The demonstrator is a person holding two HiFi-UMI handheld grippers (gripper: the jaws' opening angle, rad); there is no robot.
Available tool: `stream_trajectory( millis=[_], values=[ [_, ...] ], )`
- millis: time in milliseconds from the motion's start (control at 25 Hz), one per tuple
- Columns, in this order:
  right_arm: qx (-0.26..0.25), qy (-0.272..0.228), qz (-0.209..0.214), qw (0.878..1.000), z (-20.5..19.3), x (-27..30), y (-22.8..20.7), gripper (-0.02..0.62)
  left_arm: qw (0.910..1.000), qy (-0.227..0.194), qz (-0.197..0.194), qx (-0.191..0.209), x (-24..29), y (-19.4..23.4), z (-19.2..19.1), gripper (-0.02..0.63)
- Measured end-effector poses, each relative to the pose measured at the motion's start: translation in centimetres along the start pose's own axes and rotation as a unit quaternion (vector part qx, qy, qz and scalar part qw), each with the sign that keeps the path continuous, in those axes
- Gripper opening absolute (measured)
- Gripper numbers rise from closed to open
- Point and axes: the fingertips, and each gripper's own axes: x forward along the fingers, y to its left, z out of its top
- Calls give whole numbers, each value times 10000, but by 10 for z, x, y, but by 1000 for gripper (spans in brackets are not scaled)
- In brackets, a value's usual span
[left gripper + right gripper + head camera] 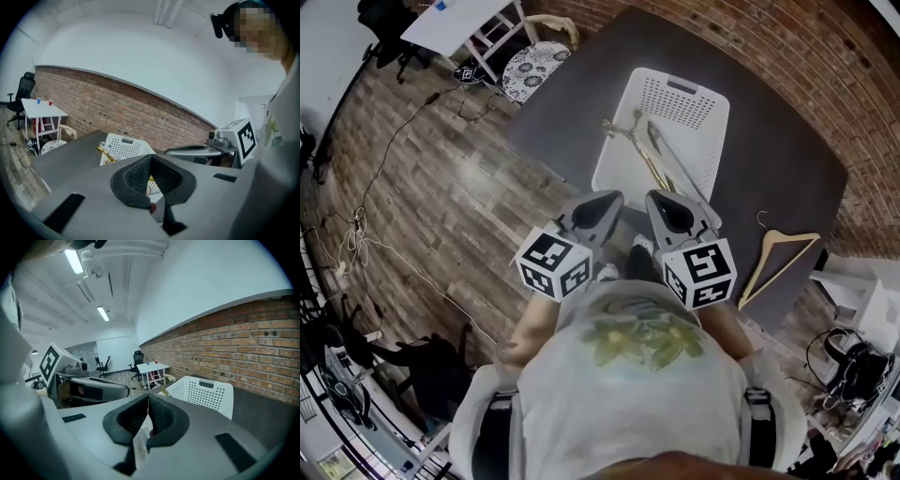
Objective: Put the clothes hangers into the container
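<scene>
A white perforated basket (pixel 705 112) stands on the dark grey table (pixel 769 159), straight ahead of both grippers. Several hangers (pixel 649 155) lie in it, and a gold clip end (pixel 107 153) sticks out over its left rim. One wooden hanger (pixel 780 257) lies on the table to the right of the basket, near the table's edge. My left gripper (pixel 611 199) and right gripper (pixel 657 199) are held side by side in front of the person's chest, short of the basket's near rim. Both are shut with nothing between the pads.
A small white table (pixel 461 21) and a round patterned stool (pixel 534 67) stand at the far left on the wooden floor. Cables (pixel 366 225) trail along the floor. A brick wall (pixel 787 56) runs behind the grey table.
</scene>
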Motion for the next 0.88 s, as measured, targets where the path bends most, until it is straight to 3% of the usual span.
stream_trajectory(
  millis=[480,880],
  values=[
    [247,-14,-264,9993,-32,-37,43,34,9985,35,-533,70,-31,-36,-23,29],
    [466,91,-987,9940,-76,-82,66,34,9923,183,-1217,171,-52,-78,-62,29]
  ],
)
